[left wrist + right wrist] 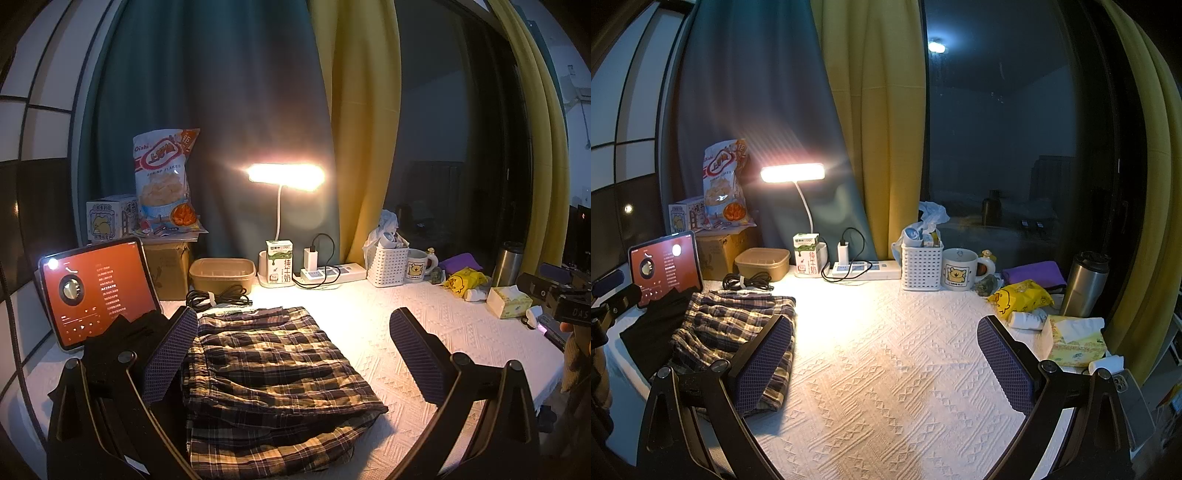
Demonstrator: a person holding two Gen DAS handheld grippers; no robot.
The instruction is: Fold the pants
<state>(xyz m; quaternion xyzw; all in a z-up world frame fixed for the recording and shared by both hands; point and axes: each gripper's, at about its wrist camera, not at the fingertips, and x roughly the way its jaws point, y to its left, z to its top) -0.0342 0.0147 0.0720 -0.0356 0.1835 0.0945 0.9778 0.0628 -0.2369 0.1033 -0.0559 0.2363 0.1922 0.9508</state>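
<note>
Brown and cream plaid pants (273, 380) lie folded into a thick stack on the white textured cloth (413, 332). My left gripper (293, 354) hovers over the stack, open, its left finger above the stack's left edge, nothing between the pads. In the right wrist view the same pants (738, 332) lie at the left, and my right gripper (884, 362) stands open over bare cloth (886, 369) to their right. Its left finger overlaps the pants' right edge in the view. A dark garment (122, 339) lies left of the pants.
A lit tablet (96, 291) leans at the left. Along the back stand a snack bag (166, 181), a cardboard box (170, 269), a tan container (221, 275), a coiled cable (218, 295), a lamp (284, 177), a milk carton (279, 262), a power strip (332, 273), a white basket (388, 266) and a mug (419, 266). A tissue box (1075, 343) and steel flask (1086, 284) sit right.
</note>
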